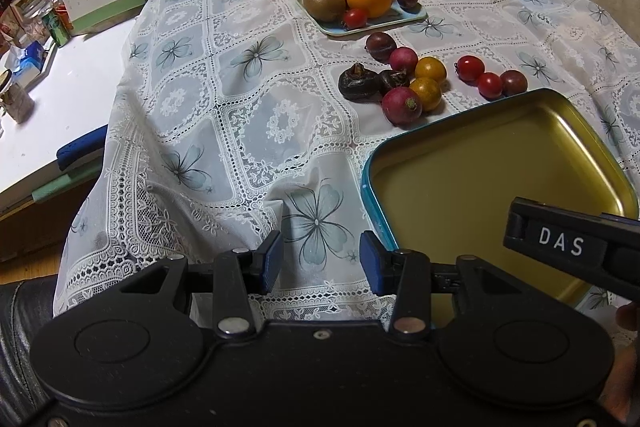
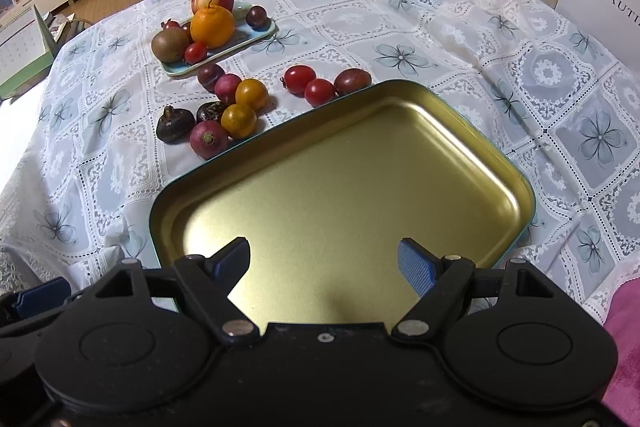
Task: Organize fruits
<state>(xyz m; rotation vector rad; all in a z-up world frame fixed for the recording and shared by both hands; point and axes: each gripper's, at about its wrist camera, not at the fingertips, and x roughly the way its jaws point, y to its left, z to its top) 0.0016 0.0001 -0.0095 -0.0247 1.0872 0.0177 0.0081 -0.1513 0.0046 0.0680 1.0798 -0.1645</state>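
1. Two grippers are in view, both spread and holding nothing: the left gripper [image 1: 322, 261] hangs over the tablecloth [image 1: 248, 131] at the table's near edge, and the right gripper [image 2: 324, 267] hangs over the near end of the empty gold tin tray [image 2: 340, 179].
2. The loose fruits lie on the cloth just beyond the tray's far rim, ahead of both grippers: a cluster holding two yellow tomatoes [image 2: 245, 107], radishes [image 2: 208, 139] and dark water chestnuts [image 2: 175, 125], with three red tomatoes [image 2: 318, 85] apart to its right.
3. The right gripper appears nearer to the red tomatoes; the left to the cluster.
4. The fruits are small, round and glossy, with no marked long axis; they would likely roll.
5. A blue plate [image 2: 260, 34] further toward the far edge holds an apple, an orange, a kiwi and small fruits.
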